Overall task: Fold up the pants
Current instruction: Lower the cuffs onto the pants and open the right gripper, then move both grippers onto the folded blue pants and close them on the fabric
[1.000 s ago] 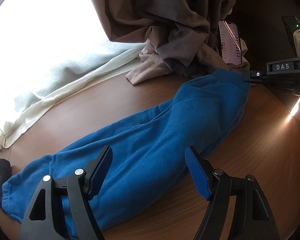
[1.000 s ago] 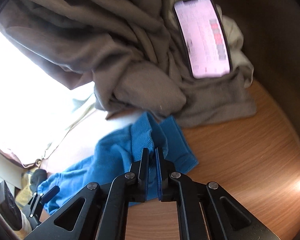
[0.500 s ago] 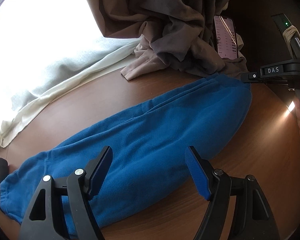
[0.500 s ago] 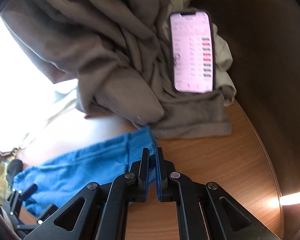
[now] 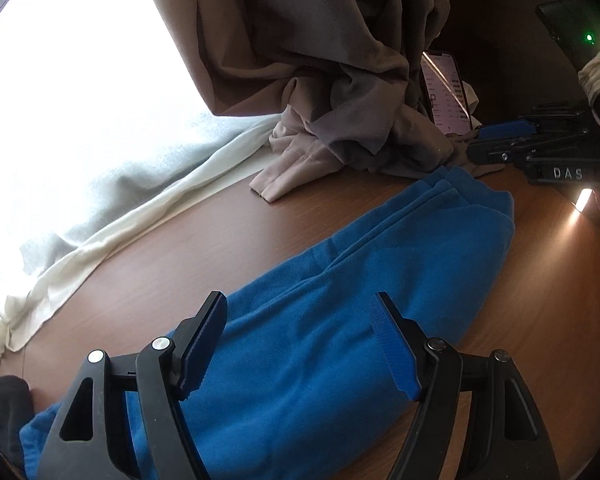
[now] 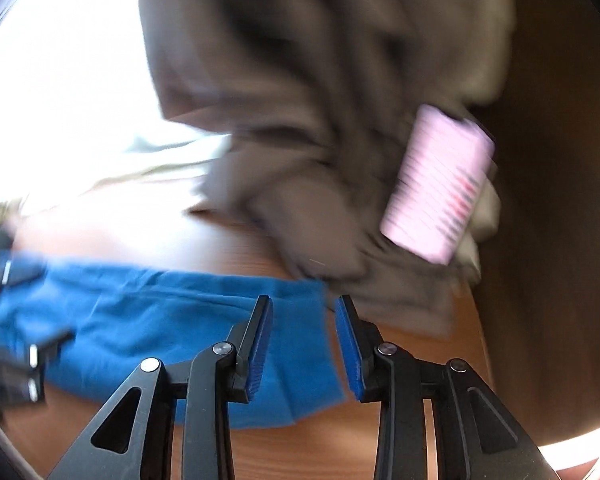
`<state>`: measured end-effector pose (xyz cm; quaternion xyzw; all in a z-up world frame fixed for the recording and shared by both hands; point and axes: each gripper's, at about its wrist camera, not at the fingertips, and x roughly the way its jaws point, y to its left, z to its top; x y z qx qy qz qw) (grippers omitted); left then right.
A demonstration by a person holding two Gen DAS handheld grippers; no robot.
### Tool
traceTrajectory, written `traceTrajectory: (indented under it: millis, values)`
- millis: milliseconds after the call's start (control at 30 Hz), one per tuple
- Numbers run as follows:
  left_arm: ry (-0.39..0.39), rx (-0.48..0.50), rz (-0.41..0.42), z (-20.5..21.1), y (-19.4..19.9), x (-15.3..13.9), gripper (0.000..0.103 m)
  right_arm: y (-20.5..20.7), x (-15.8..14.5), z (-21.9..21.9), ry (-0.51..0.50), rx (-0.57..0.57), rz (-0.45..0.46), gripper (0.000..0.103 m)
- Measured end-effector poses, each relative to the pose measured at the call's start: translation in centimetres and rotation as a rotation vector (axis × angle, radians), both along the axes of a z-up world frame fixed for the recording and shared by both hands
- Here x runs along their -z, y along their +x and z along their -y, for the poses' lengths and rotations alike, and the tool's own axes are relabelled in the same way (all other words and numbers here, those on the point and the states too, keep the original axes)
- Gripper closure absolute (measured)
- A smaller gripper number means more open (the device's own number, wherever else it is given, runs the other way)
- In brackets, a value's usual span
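Note:
Blue fleece pants (image 5: 360, 264) lie folded lengthwise across the brown table (image 5: 220, 232). My left gripper (image 5: 300, 304) hovers over their middle, its jaws wide but closing a little, pads clear of the cloth. In the right wrist view, which is blurred, my right gripper (image 6: 303, 304) is over the pants' (image 6: 140, 320) far end with its jaws opening. The cloth lies below them, not pinched. The right gripper (image 5: 480, 140) also shows at the right edge of the left wrist view, just past the pants' end.
A grey-brown curtain (image 5: 340, 60) hangs down and bunches on the table right behind the pants' end. A lit phone (image 5: 446, 96) leans among its folds. White cloth (image 5: 120, 220) runs along the bright window side. A dark sock (image 5: 4, 404) lies at the near left.
The right gripper was shut on the pants' end; its jaws have come apart, it has rolled and lifted, and the end lies flat. The left gripper shifted slightly.

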<state>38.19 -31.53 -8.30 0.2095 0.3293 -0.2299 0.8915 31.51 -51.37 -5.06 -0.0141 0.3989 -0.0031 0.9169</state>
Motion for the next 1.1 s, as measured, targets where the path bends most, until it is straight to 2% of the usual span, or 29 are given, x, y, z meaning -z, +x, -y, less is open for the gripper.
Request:
traceTrajectory:
  millis: [167, 233, 333, 467, 567, 633, 800, 967, 1100]
  values:
    - [-0.004, 0.115, -0.011, -1.2, 1.5, -0.1, 0.046, 1.0, 0.3, -5.3, -0.171, -0.303, 0.004, 0.069]
    - [0.015, 0.158, -0.034, -1.4, 2.4, 0.2, 0.057, 1.5, 0.8, -6.5, -0.205, -0.394, -0.013, 0.069]
    - [0.048, 0.219, -0.075, -1.3, 3.8, 0.8, 0.064, 2.7, 1.7, -7.4, -0.222, -0.490, -0.068, 0.069]
    - [0.076, 0.301, -0.158, -0.7, 6.1, 1.9, 0.067, 4.8, 3.1, -7.3, -0.217, -0.536, -0.156, 0.069]
    - [0.065, 0.362, -0.245, -0.2, 7.6, 2.4, 0.071, 6.0, 3.6, -7.0, -0.195, -0.551, -0.202, 0.069]
    - [0.061, 0.394, -0.290, 0.1, 8.5, 2.7, 0.077, 6.5, 3.6, -7.2, -0.166, -0.581, -0.223, 0.069]
    - [0.046, 0.454, -0.388, 1.1, 10.0, 3.4, 0.077, 7.9, 4.2, -6.9, -0.091, -0.616, -0.290, 0.070]
    - [0.057, 0.488, -0.435, 1.7, 10.4, 3.9, 0.077, 9.1, 4.8, -6.2, -0.054, -0.617, -0.331, 0.070]
    - [0.057, 0.476, -0.465, 1.8, 10.9, 4.6, 0.077, 9.9, 5.5, -6.0, -0.035, -0.623, -0.369, 0.070]
